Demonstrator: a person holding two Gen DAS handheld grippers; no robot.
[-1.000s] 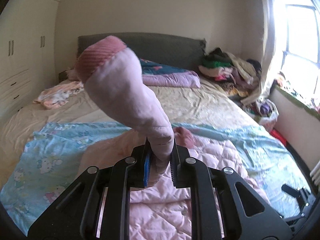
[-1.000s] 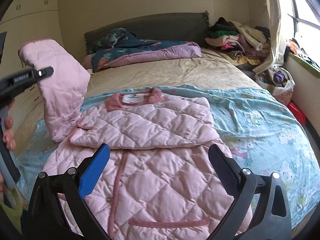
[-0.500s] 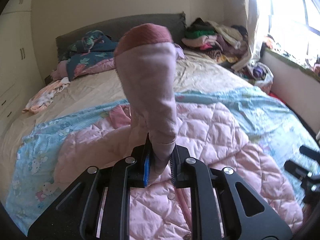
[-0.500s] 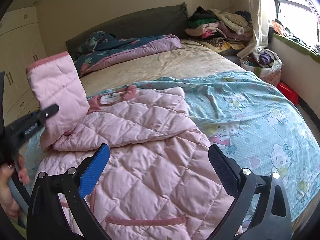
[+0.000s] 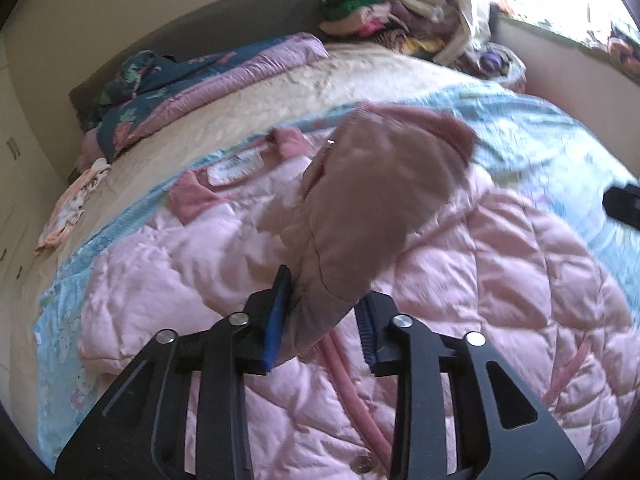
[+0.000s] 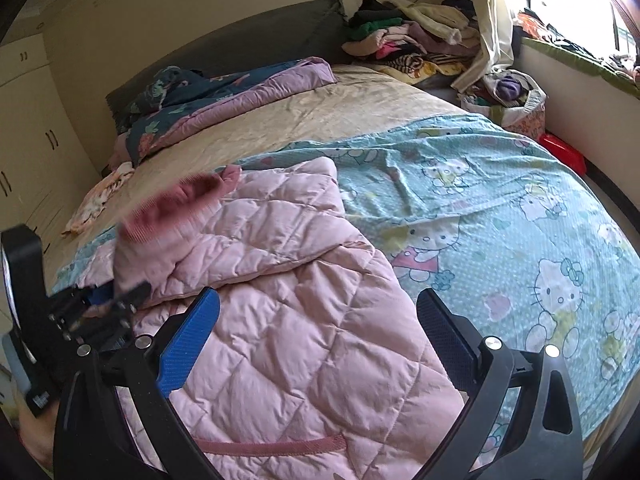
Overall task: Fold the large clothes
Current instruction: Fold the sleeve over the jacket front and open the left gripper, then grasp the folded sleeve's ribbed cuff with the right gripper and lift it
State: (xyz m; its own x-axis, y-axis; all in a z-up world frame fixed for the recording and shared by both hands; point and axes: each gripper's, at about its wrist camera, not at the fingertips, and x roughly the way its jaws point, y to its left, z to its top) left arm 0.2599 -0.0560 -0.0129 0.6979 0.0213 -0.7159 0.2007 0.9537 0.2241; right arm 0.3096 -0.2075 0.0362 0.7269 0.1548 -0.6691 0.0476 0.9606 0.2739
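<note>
Right wrist view is taking in most of the room: a wide bed (image 6: 360, 112) is filling the frame, its beige sheet running back to a dark headboard (image 6: 248, 40) that is standing against a cream wall, with pale cupboards (image 6: 28, 120) lining the left side and a bright window (image 6: 580, 12) lying to the right. Over the near half of the bed a light blue cartoon-print cover (image 6: 500, 208) is spreading out, and the pink quilted jacket (image 6: 300, 320) is lying on it, front up, its far sleeve already lying folded across the chest. Behind that, a dark floral quilt with a lilac edge (image 6: 240, 92) is lying bunched below the headboard, and a heap of mixed clothes (image 6: 412, 40) is sitting at the bed's far right corner beside a hanging curtain (image 6: 488, 20). A small patterned garment (image 6: 96, 200) is lying near the left edge of the sheet. The right tool (image 6: 320, 336) is hovering over the jacket's lower front with its jaws spread wide and nothing between them. The left tool (image 5: 320, 312) has just been opening its jaws, and the jacket's other sleeve (image 5: 376, 208) is lying between them, resting against the blue left pad while standing clear of the right one; its darker pink cuff (image 5: 432, 124) is reaching across the chest toward the collar (image 5: 292, 140), blurred in both views.
</note>
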